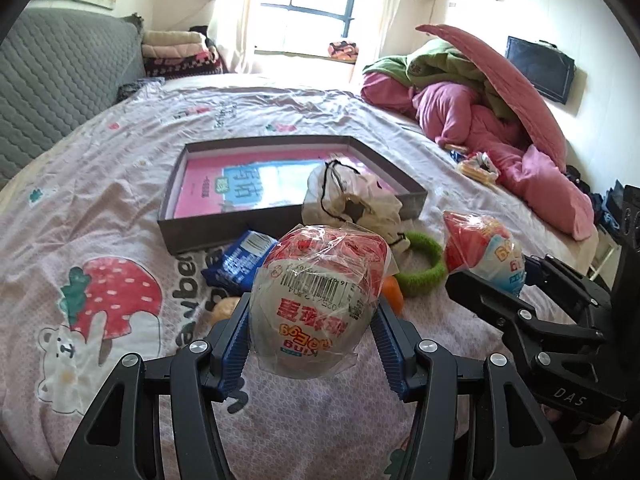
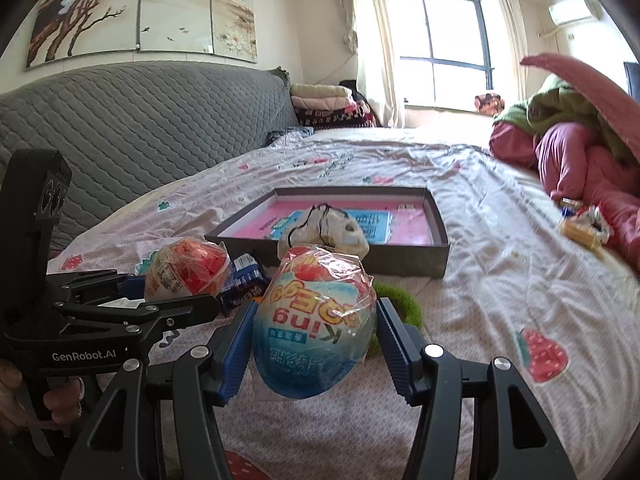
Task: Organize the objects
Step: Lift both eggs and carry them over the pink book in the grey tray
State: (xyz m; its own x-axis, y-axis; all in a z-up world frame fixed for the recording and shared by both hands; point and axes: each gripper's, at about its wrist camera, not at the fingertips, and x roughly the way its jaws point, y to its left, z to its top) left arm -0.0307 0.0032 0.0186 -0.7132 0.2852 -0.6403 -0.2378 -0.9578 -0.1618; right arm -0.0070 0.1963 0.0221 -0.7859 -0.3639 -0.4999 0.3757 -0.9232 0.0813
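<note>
The left gripper (image 1: 314, 344) pinched a red-and-white wrapped egg (image 1: 316, 300); the right gripper (image 2: 314, 348) pinched a blue one (image 2: 316, 320) — both held above the bed's near edge. Likely mid-carry; next, each needs lowering into the grey tray (image 1: 416, 194). The cloth pouch (image 1: 352, 200) hid part of the tray's front wall.

right gripper (image 2: 314, 320): blue pads clamped a wrapped blue-and-red egg (image 2: 314, 320) | left gripper (image 2: 176, 280): held a red-and-white egg (image 2: 186, 270) (a hand gripped its handle) | grey tray (image 2: 438, 236): lay beyond on the bedsheet (image 2: 500, 280), cloth pouch (image 2: 332, 226) inside
</note>
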